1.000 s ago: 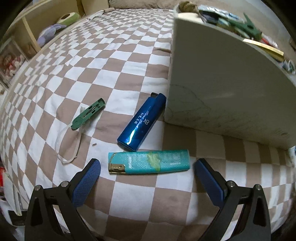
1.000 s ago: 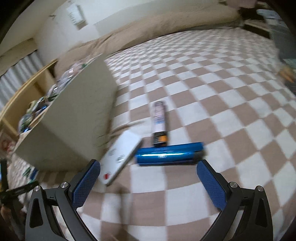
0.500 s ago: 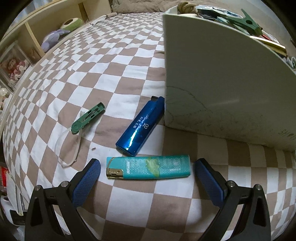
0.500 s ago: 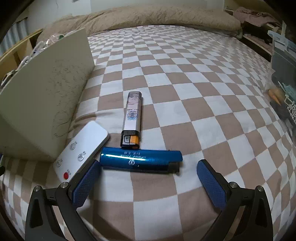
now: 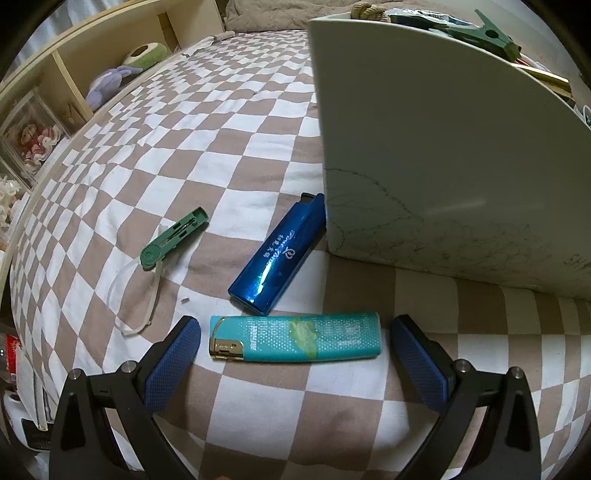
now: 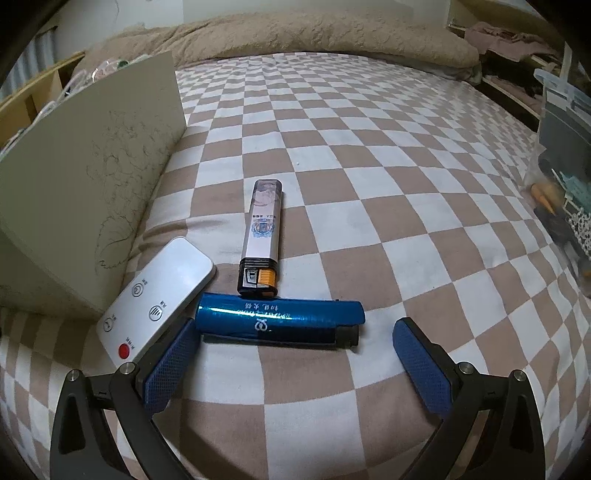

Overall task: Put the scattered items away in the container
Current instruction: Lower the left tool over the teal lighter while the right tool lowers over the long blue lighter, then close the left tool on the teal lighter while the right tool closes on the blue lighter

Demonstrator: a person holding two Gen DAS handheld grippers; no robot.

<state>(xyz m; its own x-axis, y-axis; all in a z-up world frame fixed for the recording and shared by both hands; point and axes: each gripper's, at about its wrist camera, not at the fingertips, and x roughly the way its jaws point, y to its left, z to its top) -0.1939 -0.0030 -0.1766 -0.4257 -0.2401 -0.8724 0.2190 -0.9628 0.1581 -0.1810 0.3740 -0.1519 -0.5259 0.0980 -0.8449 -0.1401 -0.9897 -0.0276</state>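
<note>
We are in a bedroom: a checkered bed (image 6: 369, 155), a beige duvet (image 6: 314, 33), plush toys (image 5: 110, 83) on shelves (image 5: 74, 66).

Surface: we see a brown-and-white checkered bedspread (image 6: 369, 155).
Far end: we see a beige fuzzy blanket (image 6: 314, 33).
Side: we see wooden shelving (image 5: 74, 74) holding plush toys (image 5: 110, 83).

Both wrist views look down, close over the checkered bedspread (image 5: 258, 155) — the white container (image 5: 436, 147) fills the left view's upper right and the right view's left edge (image 6: 92, 155), their shared part.
</note>
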